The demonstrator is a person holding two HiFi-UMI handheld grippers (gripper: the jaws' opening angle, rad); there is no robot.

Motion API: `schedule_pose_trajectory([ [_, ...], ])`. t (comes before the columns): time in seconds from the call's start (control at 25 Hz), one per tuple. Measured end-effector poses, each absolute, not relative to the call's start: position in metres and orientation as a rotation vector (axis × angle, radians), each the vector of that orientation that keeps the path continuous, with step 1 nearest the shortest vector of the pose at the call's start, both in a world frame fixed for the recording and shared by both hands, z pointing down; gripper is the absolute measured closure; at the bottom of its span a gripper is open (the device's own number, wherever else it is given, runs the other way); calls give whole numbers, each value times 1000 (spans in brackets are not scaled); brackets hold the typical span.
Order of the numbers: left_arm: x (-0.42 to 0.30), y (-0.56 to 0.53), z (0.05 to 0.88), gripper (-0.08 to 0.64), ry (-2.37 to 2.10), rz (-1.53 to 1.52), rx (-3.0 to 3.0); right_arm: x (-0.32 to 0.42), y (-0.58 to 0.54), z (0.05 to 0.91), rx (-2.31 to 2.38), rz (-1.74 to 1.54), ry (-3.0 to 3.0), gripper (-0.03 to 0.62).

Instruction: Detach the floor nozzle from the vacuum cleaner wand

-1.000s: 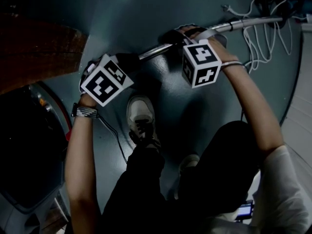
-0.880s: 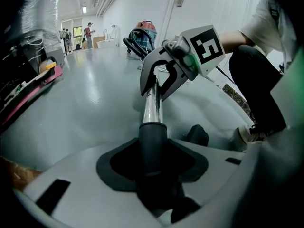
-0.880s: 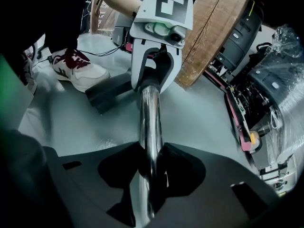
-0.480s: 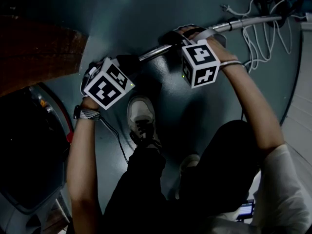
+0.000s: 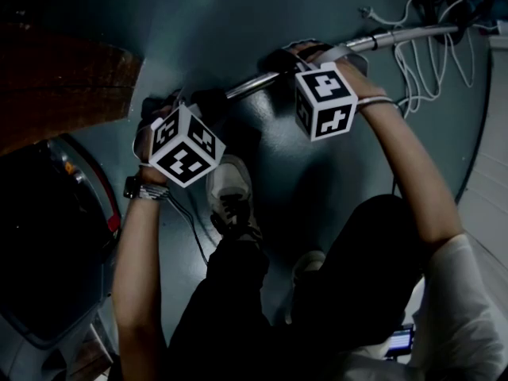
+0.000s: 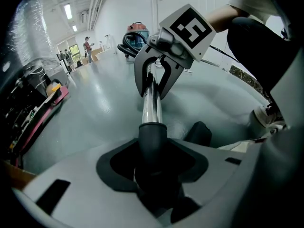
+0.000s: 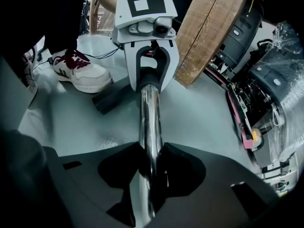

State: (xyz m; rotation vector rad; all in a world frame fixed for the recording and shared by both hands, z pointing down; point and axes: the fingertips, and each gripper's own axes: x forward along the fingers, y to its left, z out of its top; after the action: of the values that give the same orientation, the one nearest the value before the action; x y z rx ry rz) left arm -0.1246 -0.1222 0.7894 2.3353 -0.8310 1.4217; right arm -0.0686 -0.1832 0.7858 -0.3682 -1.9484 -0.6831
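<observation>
Above the grey-green painted floor, a person is standing and holding a long chrome metal wand tube nearly level with both tools. The left gripper is clamping a dark grey plastic collar at the wand's near end, its jaws pressing on both sides of that collar. The right gripper is gripping further along, its jaws pinching the bare chrome tube itself. The two grippers are sitting near each other on the same tube, apart, with a bare stretch of chrome showing between them.

The chrome tube is running straight into the collar, and no gap is showing at that joint in either gripper view. Below the left gripper, a dark flat floor nozzle is lying on the floor, just beside a white lace-up shoe with dark red trim. How the nozzle joins the collar is hidden behind the left gripper.

From the head view, the nozzle end is lying under the left gripper's marker cube and cannot be made out. White loose cables are trailing on the floor near the far end of the wand. A thick brown wooden board is leaning behind the left gripper.
</observation>
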Motion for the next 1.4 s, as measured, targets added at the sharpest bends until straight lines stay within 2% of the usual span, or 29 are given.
schedule_pose_trajectory([
  [0.44,-130,-127,787,380,-902,1523,2376,-72,-186,783,-363,-683,-1956,437],
  [1.08,-128,-121,790,380,-758,1287,2288,-72,-185,786,-382,-730,-1977,439],
  [1.4,-131,-124,783,380,-682,1277,2304,-74,-186,783,-370,-741,-1983,439],
])
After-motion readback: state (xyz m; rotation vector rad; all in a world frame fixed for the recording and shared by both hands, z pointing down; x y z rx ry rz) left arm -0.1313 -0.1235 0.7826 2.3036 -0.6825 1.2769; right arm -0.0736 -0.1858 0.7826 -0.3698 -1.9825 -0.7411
